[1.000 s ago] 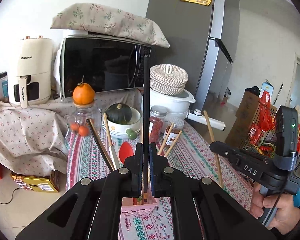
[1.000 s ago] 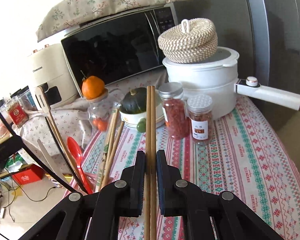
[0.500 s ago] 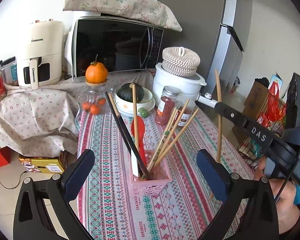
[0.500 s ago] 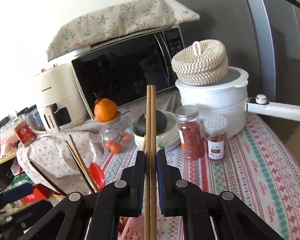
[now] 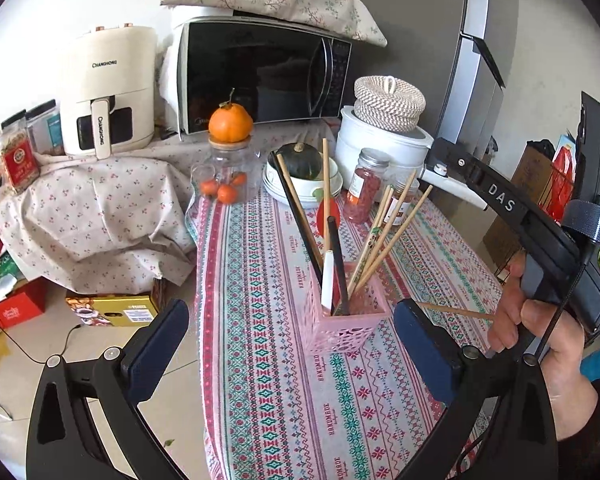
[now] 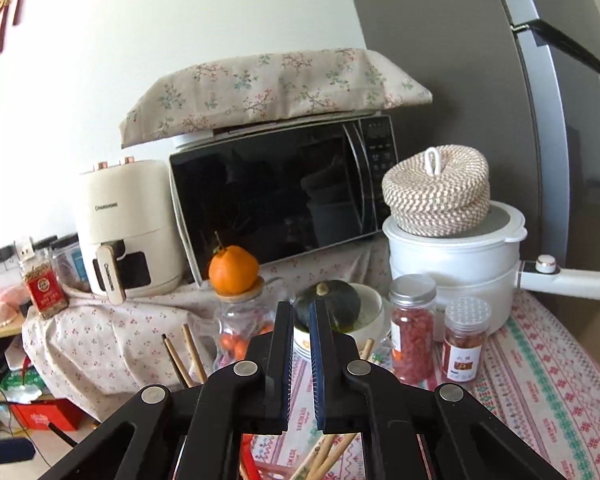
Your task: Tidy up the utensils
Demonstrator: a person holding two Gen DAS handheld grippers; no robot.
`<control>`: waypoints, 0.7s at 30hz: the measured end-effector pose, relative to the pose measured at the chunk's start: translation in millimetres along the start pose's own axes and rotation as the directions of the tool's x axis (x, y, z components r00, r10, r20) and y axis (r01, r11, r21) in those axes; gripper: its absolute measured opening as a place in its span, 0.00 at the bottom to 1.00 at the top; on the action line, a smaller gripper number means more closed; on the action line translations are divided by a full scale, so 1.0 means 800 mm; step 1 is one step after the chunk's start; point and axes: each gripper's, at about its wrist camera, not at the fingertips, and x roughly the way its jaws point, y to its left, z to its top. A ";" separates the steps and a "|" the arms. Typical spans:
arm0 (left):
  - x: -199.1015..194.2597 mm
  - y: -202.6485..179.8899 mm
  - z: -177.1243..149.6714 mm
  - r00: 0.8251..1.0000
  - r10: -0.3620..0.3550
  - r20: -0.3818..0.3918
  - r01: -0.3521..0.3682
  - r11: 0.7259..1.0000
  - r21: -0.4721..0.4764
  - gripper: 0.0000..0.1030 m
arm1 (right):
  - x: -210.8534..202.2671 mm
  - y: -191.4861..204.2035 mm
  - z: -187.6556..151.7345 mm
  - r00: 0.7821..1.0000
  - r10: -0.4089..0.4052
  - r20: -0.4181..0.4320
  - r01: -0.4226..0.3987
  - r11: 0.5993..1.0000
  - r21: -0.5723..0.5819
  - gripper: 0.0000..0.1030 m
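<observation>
- Left wrist view: the left hand-held gripper (image 5: 292, 346) is released. Its jaws have just been opening and now stand spread wide, one at 8 o'clock and one at 4 o'clock, with nothing between the pads.
- Just beyond that gap, near the centre, a pink plastic lattice basket (image 5: 352, 322) stands upright on the desk (image 5: 260, 380), which is covered by a red-and-green patterned cloth.
- The basket holds pale wooden chopsticks (image 5: 392, 224) fanning toward 1 o'clock, black chopsticks (image 5: 338, 256) leaning toward 11 o'clock, and a red spoon (image 5: 327, 214) behind them.
- At 3 o'clock the right hand-held gripper (image 5: 446, 154) slants across the picture, gripped by a person's hand (image 5: 548, 344) at 4 o'clock.
- A single thin wooden stick (image 5: 456, 311) shows level between the left gripper's right-hand pad and that hand's fingers; I cannot tell whether it lies on the cloth.
- Right wrist view: the right hand-held gripper (image 6: 300, 308) is clenched. Its pads are almost together, and I see nothing between them.
- Chopstick tips (image 6: 188, 356) poke up at 8 o'clock, and more wooden sticks (image 6: 332, 452) show under the jaws at 6 o'clock.
- Beyond the pads sits a dark green squash (image 6: 326, 300) in a white bowl. An orange fruit (image 6: 233, 270) on a glass jar is at 9 o'clock, and a black-fronted microwave (image 6: 276, 208) stands behind.
</observation>
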 end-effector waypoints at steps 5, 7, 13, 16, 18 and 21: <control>-0.008 0.011 -0.004 1.000 -0.012 0.007 0.012 1.000 -0.017 1.00 | -0.008 -0.039 0.004 0.991 0.036 -0.126 -0.029 0.998 0.053 0.22; -0.010 0.012 -0.003 1.000 -0.030 0.006 0.030 0.999 -0.028 1.00 | -0.011 -0.054 -0.001 0.982 0.038 -0.186 -0.025 0.997 0.071 0.43; -0.009 0.002 -0.007 0.998 -0.059 -0.009 0.059 0.997 -0.043 1.00 | 0.007 -0.081 -0.052 0.877 -0.034 -0.478 0.067 0.997 0.050 0.53; -0.007 -0.005 -0.013 0.998 -0.059 -0.022 0.059 0.998 -0.020 1.00 | 0.010 -0.094 -0.092 0.786 -0.035 -0.617 0.102 0.992 0.074 0.53; -0.006 -0.008 -0.017 0.998 -0.060 -0.029 0.059 0.998 -0.010 1.00 | 0.003 -0.095 -0.117 0.734 -0.032 -0.679 0.102 0.993 0.065 0.53; -0.005 -0.011 -0.020 0.997 -0.062 -0.036 0.062 0.998 -0.006 1.00 | -0.020 -0.092 -0.152 0.683 -0.049 -0.729 0.089 0.996 0.017 0.53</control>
